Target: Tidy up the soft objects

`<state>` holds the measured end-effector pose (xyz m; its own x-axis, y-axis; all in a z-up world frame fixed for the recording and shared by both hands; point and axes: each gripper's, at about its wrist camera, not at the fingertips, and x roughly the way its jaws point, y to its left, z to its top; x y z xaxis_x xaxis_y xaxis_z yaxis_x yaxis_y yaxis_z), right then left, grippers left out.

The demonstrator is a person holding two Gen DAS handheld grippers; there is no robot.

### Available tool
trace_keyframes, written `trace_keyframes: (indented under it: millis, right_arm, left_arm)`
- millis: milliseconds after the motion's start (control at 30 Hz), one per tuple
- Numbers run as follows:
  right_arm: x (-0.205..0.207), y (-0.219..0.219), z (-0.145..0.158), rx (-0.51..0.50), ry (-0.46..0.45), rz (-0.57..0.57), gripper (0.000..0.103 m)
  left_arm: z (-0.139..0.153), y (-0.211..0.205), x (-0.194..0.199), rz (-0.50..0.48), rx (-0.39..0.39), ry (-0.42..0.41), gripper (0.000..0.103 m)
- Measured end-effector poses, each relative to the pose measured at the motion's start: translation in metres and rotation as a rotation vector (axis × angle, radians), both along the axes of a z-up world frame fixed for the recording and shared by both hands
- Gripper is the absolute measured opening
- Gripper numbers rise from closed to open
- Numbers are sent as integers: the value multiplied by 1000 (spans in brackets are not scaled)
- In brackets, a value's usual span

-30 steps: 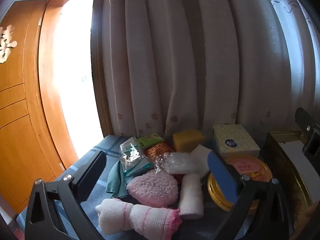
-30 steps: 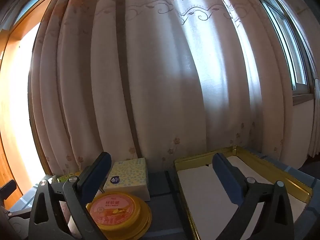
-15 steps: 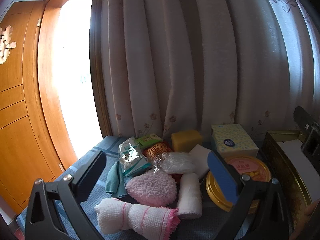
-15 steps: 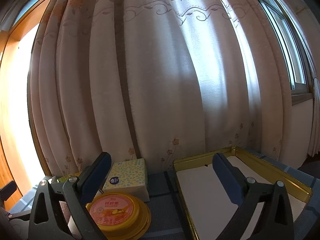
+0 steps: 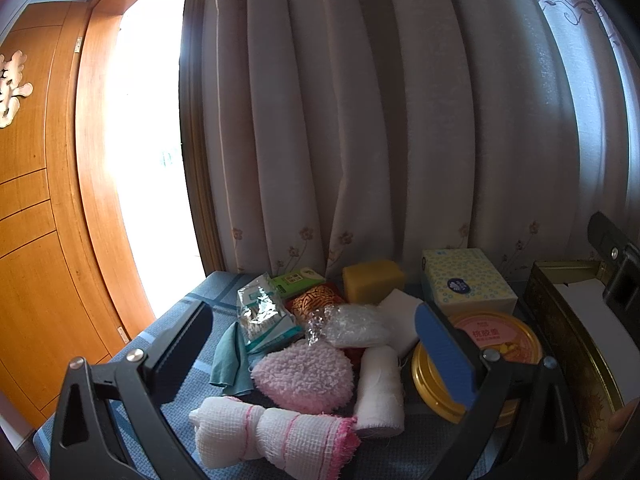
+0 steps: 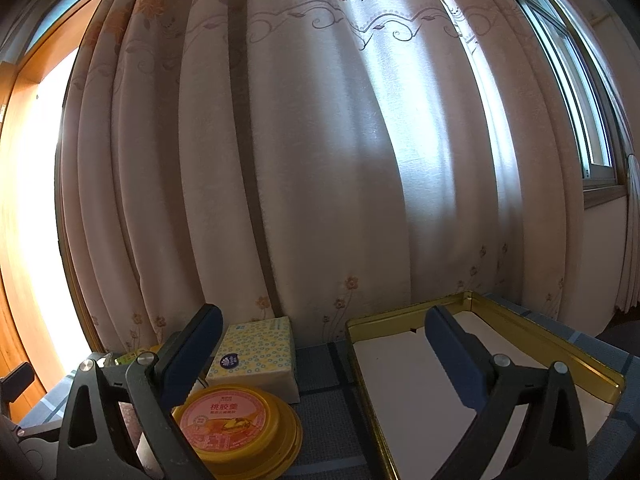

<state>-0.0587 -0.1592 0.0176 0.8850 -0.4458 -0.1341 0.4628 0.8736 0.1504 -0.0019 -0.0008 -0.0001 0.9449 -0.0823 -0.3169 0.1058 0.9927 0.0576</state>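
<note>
Two claws you hold released, left claw (image 5: 312,344) over the pink fluffy pad (image 5: 304,376), right claw (image 6: 324,344) above the gold tray (image 6: 500,312).

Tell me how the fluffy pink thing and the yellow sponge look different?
The fluffy pink pad is shaggy and rounded, almost heart-shaped; the yellow sponge is a smooth-sided block with corners. The pink pad lies near the camera, close to the rolled towels, while the yellow sponge sits at the back by the curtain. The pad lies flat and low; the sponge stands taller. Both look soft, and neither is held by the tongs.
</note>
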Motion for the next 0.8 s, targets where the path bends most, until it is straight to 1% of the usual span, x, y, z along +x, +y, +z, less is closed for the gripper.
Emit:
trace_keyframes:
  millis: [800]
  right_arm:
    - [1, 1, -1, 0, -1, 3, 102]
  left_arm:
    - [0, 1, 0, -1, -1, 0, 102]
